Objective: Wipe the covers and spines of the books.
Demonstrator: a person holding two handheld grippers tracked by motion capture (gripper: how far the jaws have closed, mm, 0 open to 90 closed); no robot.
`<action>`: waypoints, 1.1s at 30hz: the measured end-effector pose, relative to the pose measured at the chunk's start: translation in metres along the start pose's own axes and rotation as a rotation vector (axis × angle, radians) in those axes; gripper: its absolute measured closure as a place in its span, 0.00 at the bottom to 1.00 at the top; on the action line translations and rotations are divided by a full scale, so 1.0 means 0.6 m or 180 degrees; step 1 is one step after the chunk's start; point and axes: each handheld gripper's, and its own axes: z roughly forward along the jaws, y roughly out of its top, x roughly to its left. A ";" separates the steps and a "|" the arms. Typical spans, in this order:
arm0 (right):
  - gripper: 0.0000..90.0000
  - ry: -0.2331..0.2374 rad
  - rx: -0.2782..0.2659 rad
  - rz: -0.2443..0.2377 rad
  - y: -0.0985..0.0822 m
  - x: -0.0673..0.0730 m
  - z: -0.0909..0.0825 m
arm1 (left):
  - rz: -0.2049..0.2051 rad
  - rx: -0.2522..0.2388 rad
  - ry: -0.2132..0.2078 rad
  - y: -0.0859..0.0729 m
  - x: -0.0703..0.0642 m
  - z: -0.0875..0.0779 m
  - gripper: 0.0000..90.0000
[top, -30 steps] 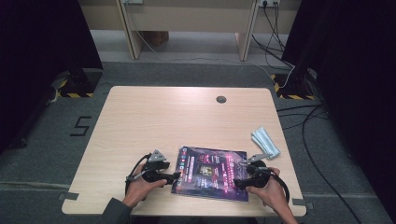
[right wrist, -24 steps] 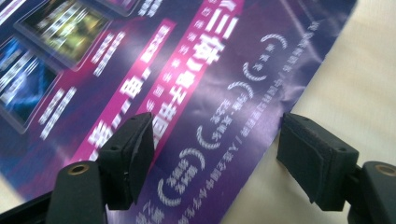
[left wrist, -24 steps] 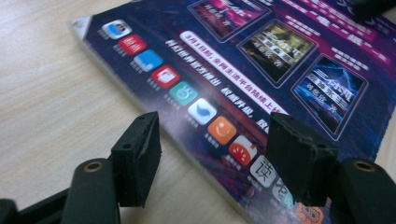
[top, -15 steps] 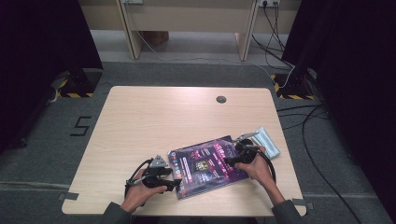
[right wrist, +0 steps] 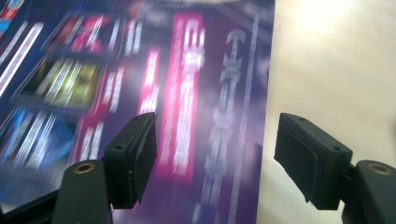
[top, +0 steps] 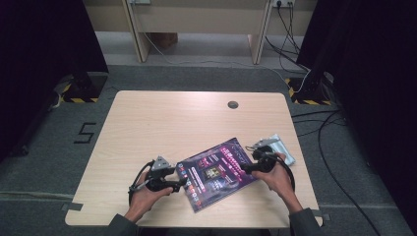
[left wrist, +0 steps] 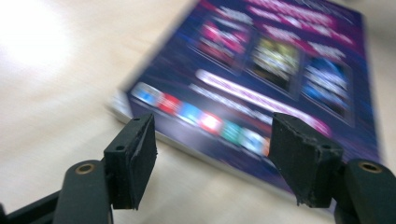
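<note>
Jaws of both grippers are gaping wide, gripping nothing: left gripper (top: 180, 183) facing the purple booklet's (top: 216, 172) near short edge, right gripper (top: 244, 168) hovering over its far corner, long axis running between them.

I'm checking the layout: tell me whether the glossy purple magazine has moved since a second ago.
Yes. The glossy purple magazine has swung counterclockwise; its right end now lies farther from the table's near edge.

wooden table (top: 162, 123) — magazine (top: 216, 172), pale packet (top: 282, 147)
</note>
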 end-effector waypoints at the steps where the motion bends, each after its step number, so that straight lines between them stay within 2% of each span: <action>1: 0.34 -0.0005 0.0019 0.0010 -0.010 0.002 -0.006 | -0.0016 -0.0001 0.0015 0.004 0.006 0.005 0.34; 6: 0.33 -0.0036 0.0141 0.0057 -0.065 0.011 -0.031 | -0.0028 -0.0013 0.0055 0.021 0.021 0.026 0.33; 10: 0.32 -0.0131 0.0178 0.0012 -0.085 0.010 -0.037 | -0.0031 0.0022 0.0134 0.030 0.038 0.043 0.32; 12: 0.32 -0.0112 0.0202 -0.0019 -0.087 0.009 -0.031 | -0.0050 0.0019 0.0122 0.030 0.042 0.046 0.34; 15: 0.32 -0.0125 0.0275 -0.0067 -0.087 0.014 -0.017 | -0.0003 0.0178 0.0013 0.029 0.047 0.059 0.36; 18: 0.30 -0.0164 0.0280 -0.0106 -0.080 0.016 -0.010 | 0.0029 0.0181 -0.0075 0.027 0.042 0.058 0.43; 20: 0.31 -0.0150 0.0282 -0.0068 -0.076 0.013 -0.008 | 0.0074 0.0208 -0.0050 0.025 0.037 0.056 0.42; 26: 0.32 -0.0221 0.0199 -0.0022 -0.063 -0.003 0.003 | 0.0072 0.0269 -0.0102 0.009 0.029 0.035 0.44; 30: 0.32 -0.0276 0.0156 -0.0032 -0.049 -0.016 0.014 | 0.0065 0.0339 -0.0127 -0.005 0.015 0.018 0.46; 33: 0.33 -0.0318 0.0118 0.0015 -0.036 -0.025 0.024 | 0.0059 0.0358 -0.0200 -0.018 0.004 0.004 0.48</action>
